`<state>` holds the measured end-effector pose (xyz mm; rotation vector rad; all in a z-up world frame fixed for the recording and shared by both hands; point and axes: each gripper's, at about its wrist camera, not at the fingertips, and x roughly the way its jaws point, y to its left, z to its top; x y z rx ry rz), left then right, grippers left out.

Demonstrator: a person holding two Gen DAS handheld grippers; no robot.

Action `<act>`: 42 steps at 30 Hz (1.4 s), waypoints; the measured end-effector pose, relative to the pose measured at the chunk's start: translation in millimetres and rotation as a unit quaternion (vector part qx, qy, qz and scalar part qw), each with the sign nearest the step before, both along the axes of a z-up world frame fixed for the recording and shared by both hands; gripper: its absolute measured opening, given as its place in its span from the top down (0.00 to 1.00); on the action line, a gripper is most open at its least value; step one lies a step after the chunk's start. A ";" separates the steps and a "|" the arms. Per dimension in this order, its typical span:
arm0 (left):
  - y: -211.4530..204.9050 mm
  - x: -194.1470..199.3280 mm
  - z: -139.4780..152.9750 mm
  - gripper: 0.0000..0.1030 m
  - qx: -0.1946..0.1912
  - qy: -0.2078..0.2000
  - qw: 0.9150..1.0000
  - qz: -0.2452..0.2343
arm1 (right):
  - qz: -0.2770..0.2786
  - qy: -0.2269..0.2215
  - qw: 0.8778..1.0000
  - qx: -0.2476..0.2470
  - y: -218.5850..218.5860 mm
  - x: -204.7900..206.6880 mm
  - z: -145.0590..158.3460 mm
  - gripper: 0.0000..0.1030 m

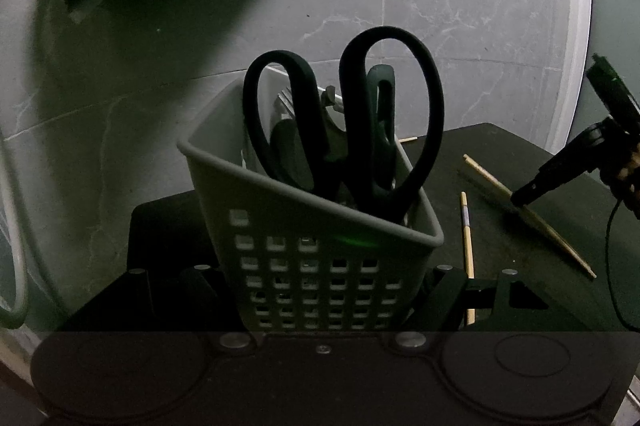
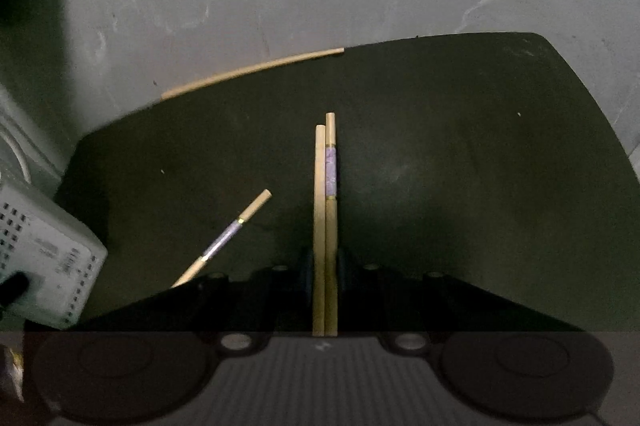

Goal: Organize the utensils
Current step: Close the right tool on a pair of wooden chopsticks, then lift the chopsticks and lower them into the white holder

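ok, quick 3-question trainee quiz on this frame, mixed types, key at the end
1. True or false: the scissors stand handles-up inside the grey caddy.
2. What sits between the fingers of the right gripper?
A. one chopstick
B. two chopsticks side by side
C. a fork
3. Fill in: the left gripper is clamped on the ____.

Key
1. True.
2. B. The two chopsticks run straight out between the fingers; another chopstick lies loose on the dark board, and a fourth hangs off its far edge.
3. Caddy.
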<state>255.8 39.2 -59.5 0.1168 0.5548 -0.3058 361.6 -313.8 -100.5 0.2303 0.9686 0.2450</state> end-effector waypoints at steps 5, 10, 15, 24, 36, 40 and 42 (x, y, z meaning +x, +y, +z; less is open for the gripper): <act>0.5 0.7 0.1 0.26 0.001 0.000 1.000 -0.002 | -0.006 -0.041 0.998 0.050 -3.7 -14.6 4.2 0.87; 0.2 1.3 -0.4 0.26 0.002 0.000 1.000 -0.003 | 0.003 -0.104 0.988 0.118 -5.3 -31.7 14.6 0.87; -0.3 1.4 -0.4 0.26 0.003 0.000 1.000 -0.004 | 0.017 -0.158 0.973 0.164 1.5 -42.7 39.6 0.87; -0.8 1.1 -1.3 0.25 0.002 -0.001 1.000 -0.007 | 0.079 -0.293 0.917 0.258 47.3 -51.6 128.8 0.86; -0.4 0.8 -0.9 0.25 0.003 -0.001 1.000 -0.007 | 0.133 -0.415 0.849 0.298 145.0 -64.2 169.4 0.86; -0.5 1.1 -1.1 0.25 0.002 -0.003 1.000 -0.007 | 0.141 -0.408 0.854 0.291 169.8 -61.7 155.1 0.86; -0.6 1.4 -1.8 0.25 -0.001 -0.004 1.000 -0.006 | 0.145 -0.412 0.857 0.273 181.6 -62.2 149.5 0.86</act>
